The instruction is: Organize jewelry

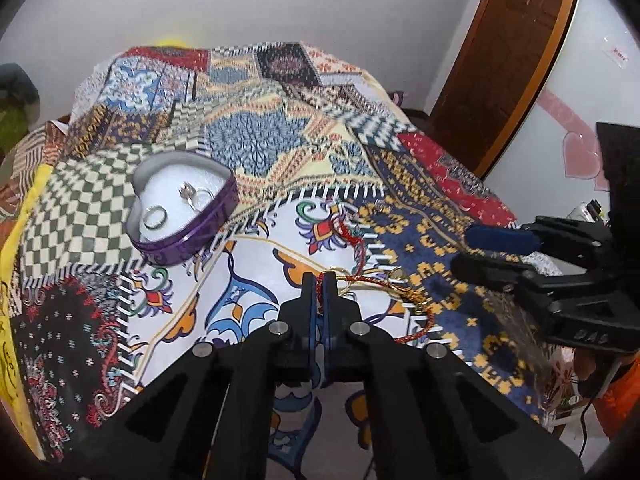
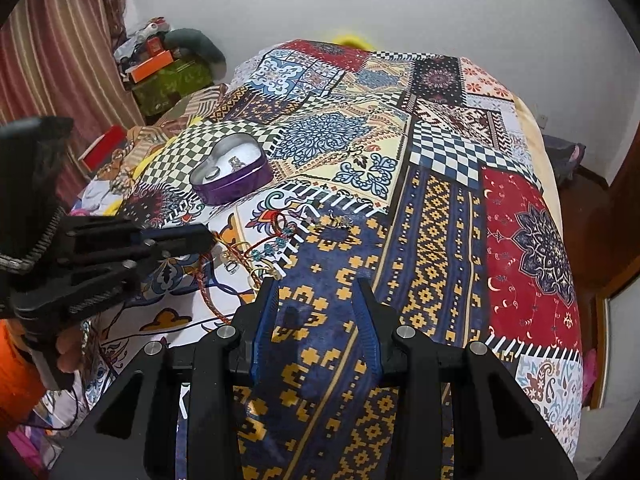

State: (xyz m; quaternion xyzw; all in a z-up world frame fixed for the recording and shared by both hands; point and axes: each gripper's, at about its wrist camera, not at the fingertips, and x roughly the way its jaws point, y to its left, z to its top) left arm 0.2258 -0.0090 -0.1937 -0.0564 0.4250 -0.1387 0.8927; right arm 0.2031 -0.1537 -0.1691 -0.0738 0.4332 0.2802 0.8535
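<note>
A purple heart-shaped tin (image 1: 188, 236) lies open on the patterned bedspread, with two silver rings (image 1: 155, 216) on its white lining; it also shows in the right wrist view (image 2: 236, 184). My left gripper (image 1: 319, 280) is shut on a red braided cord bracelet (image 1: 360, 252) that trails right across the cloth next to thin gold bangles (image 1: 394, 286). More jewelry, a beaded bracelet (image 2: 276, 246) among it, lies ahead of my right gripper (image 2: 316, 284), which is open and empty above the blue and yellow patch. The left gripper (image 2: 208, 242) shows at the left in the right wrist view.
The patchwork bedspread (image 2: 440, 200) covers the whole bed. Boxes and clutter (image 2: 160, 68) sit by a striped curtain at the far left. A wooden door (image 1: 508, 60) stands at the right. The right gripper (image 1: 468, 252) reaches in from the right in the left wrist view.
</note>
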